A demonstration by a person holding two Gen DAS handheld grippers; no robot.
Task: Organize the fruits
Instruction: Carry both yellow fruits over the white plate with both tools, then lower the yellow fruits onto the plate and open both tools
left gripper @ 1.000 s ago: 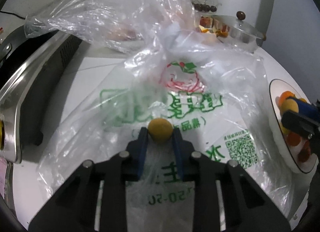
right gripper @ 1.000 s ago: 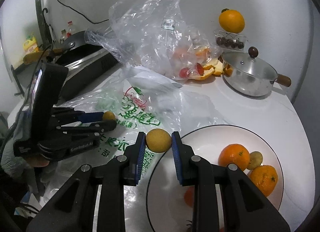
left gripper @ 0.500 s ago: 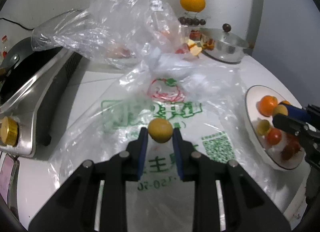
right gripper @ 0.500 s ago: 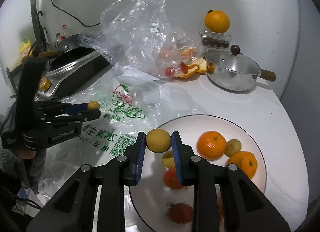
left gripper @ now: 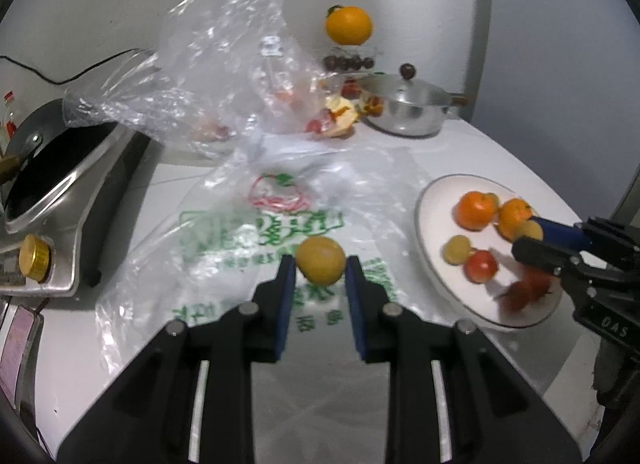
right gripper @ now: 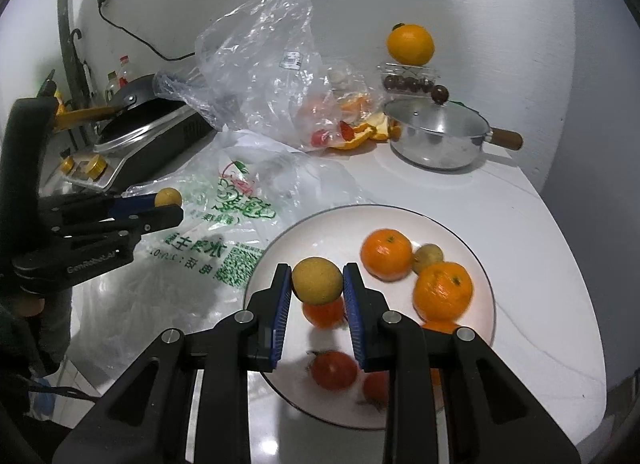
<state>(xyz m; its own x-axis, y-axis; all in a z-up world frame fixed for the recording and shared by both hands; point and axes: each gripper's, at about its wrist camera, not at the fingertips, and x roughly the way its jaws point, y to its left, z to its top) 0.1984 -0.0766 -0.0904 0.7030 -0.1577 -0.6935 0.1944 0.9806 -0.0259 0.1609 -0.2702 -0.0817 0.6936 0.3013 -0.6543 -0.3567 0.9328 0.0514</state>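
Observation:
My left gripper (left gripper: 320, 264) is shut on a small yellow fruit (left gripper: 320, 260) and hangs above the printed plastic bag (left gripper: 260, 223); the right wrist view shows it at the left (right gripper: 168, 205). My right gripper (right gripper: 317, 280) is shut on another yellow fruit (right gripper: 317, 280) over the left part of the white plate (right gripper: 460, 223). The plate (left gripper: 436, 199) carries two oranges (right gripper: 386, 254) (right gripper: 442, 291), a small yellow-green fruit (right gripper: 427, 258), tomatoes (right gripper: 334, 370) and more fruit under my fingers. In the left wrist view the right gripper (left gripper: 528, 238) reaches over the plate from the right.
A crumpled clear bag (right gripper: 272, 63) with fruit and orange peel lies at the back. A steel lidded pot (right gripper: 438, 135) stands back right, with an orange (right gripper: 410, 44) on a clear box of dark fruit behind it. A stove with a pan (left gripper: 60, 183) sits left.
Both grippers have drawn back and risen with their fruits. The right gripper has moved from the plate's left rim to over its inside. More of the plate shows in the left wrist view.

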